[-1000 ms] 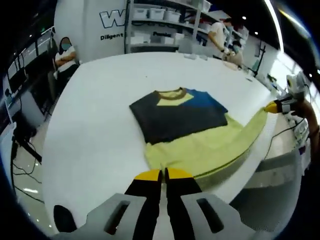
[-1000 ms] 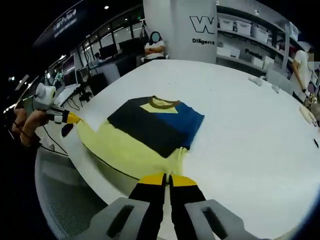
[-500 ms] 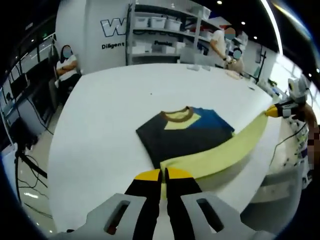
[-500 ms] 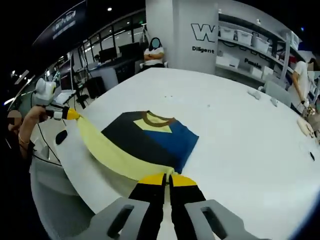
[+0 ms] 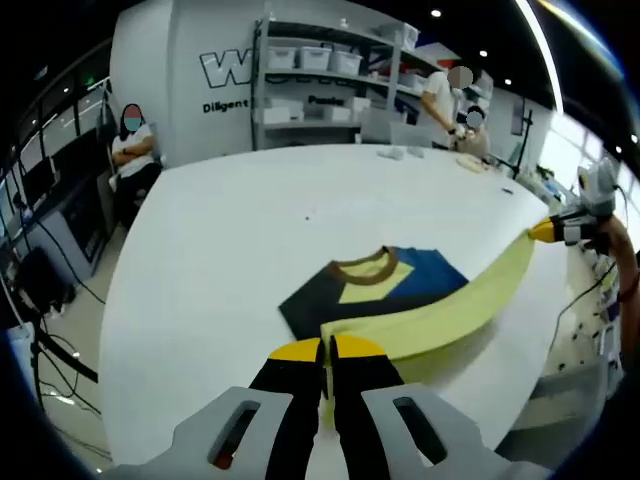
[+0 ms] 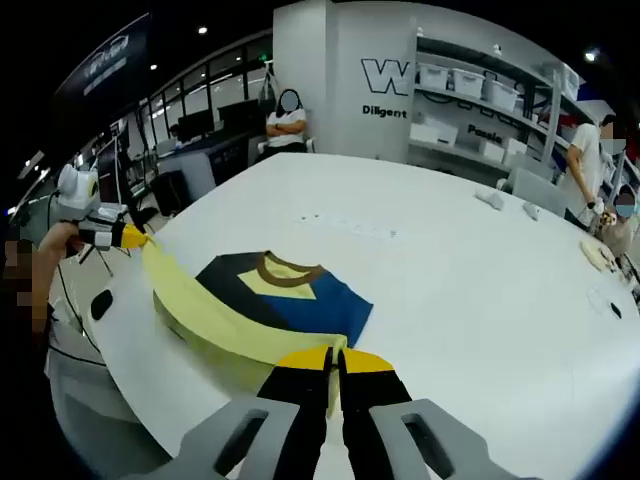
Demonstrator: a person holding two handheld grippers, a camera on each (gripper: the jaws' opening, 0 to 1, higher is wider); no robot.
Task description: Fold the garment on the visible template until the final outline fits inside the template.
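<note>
We hold the left tongs (image 5: 327, 347) pinched on one corner of the yellow hem (image 5: 440, 320), and the right tongs (image 6: 335, 357) pinched on the other, so the hem hangs as a taut band lifted between them. Its long axis runs from one pair of tongs to the other, and the rest of the shirt (image 6: 285, 295) lies ahead of both, collar (image 6: 282, 270) farthest away, flat on the white tabletop (image 6: 460, 300). Both tongs sit equally near, so we judge the fold goes forward over the dark chest. We cannot make out a template outline, nor any containers.
</note>
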